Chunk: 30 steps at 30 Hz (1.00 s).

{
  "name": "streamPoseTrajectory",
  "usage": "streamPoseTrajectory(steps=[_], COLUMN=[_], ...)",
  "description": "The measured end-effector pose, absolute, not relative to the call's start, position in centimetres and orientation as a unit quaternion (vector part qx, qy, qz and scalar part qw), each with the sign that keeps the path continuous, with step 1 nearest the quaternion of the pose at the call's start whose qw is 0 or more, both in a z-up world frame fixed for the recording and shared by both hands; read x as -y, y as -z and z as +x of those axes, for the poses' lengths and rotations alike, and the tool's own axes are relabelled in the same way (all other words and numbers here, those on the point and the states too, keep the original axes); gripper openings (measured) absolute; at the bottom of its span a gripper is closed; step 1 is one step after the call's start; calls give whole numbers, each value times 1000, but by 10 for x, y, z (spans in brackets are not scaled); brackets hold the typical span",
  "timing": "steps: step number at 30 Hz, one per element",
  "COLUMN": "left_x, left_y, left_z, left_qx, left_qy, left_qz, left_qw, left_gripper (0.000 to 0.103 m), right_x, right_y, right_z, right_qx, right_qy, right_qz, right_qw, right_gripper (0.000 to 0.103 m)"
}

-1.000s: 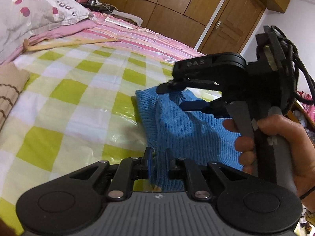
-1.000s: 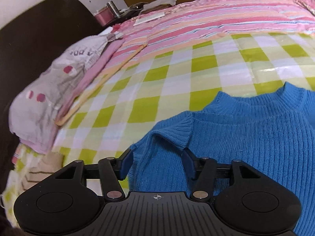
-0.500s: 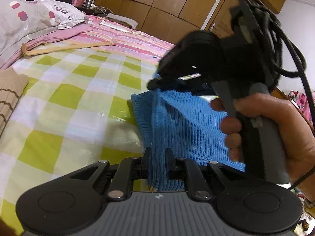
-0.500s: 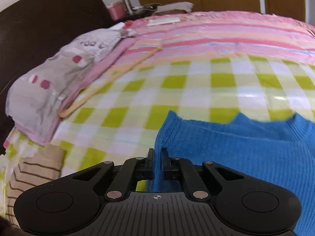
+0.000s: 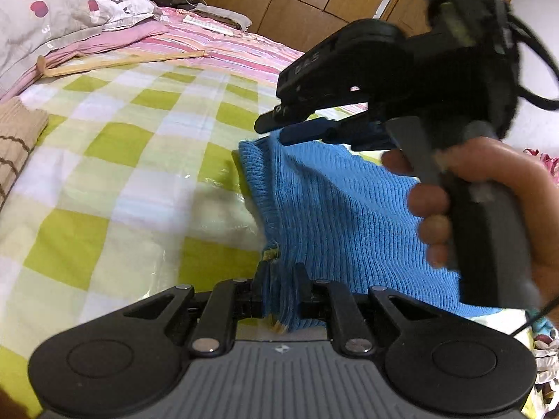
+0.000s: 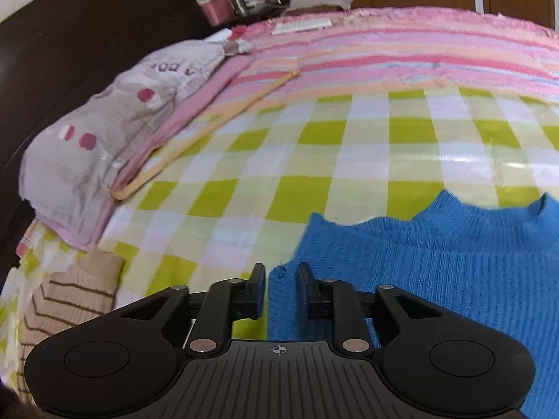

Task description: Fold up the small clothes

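While the left gripper (image 5: 281,289) stays pinched on the sweater's (image 5: 349,216) hem, its view shows the right gripper (image 5: 276,127) at the shoulder ahead, a hand (image 5: 489,188) on its handle. In the right view, jaws that had clamped the sweater (image 6: 436,262) edge are opening, knit between them: likely a regrip. Only here the neckline shows

Both views sit low over the bed, close behind their own fingers, angled down. The left wrist view faces the wardrobe at upper right. The right wrist view faces the headboard (image 6: 70,52) at upper left. Both share the blue sweater (image 5: 342,209) (image 6: 436,262), checked sheet (image 5: 122,146) (image 6: 349,146) and pillow (image 5: 63,10) (image 6: 115,111).
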State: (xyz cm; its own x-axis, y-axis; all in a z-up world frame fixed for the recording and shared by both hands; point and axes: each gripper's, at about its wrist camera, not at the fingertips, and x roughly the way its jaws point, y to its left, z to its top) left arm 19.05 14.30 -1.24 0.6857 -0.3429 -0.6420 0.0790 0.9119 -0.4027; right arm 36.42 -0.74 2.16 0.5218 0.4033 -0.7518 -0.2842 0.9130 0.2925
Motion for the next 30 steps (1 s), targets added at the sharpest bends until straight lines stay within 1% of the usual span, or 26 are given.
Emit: streamPoseTrajectory(steps=[1, 4, 6, 7, 8, 11, 18, 21, 23, 30], left_x=[-142, -140, -138, -137, -135, -133, -132, -130, -129, -121], left_y=[12, 10, 10, 10, 9, 7, 5, 5, 4, 4], left_z=[190, 189, 188, 188, 188, 187, 185, 186, 185, 184], left_qx=[-378, -378, -379, -379, -379, -377, -375, -375, -375, -373], left_qy=[117, 117, 117, 117, 116, 116, 115, 114, 113, 112], left_qz=[-172, -167, -163, -159, -153, -140, -131, -127, -124, -108], left_qw=[902, 903, 903, 904, 905, 908, 910, 911, 912, 915], left_gripper=[19, 19, 19, 19, 19, 19, 19, 19, 19, 19], right_x=[8, 4, -1, -6, -10, -18, -9, 3, 13, 63], right_y=[-24, -24, -20, -15, -10, -9, -29, -36, -41, -57], right_z=[361, 352, 349, 349, 350, 344, 330, 322, 315, 288], right_qx=[-445, -441, -446, -456, -467, -460, -448, -447, -444, -435], right_qy=[-201, -212, -217, -220, -224, -228, -237, -233, -229, -207], right_qz=[65, 41, 23, 13, 4, -17, -5, -3, -5, -7], right_qw=[870, 871, 868, 862, 855, 858, 862, 864, 866, 876], right_gripper=[29, 30, 32, 38, 42, 44, 42, 45, 48, 53])
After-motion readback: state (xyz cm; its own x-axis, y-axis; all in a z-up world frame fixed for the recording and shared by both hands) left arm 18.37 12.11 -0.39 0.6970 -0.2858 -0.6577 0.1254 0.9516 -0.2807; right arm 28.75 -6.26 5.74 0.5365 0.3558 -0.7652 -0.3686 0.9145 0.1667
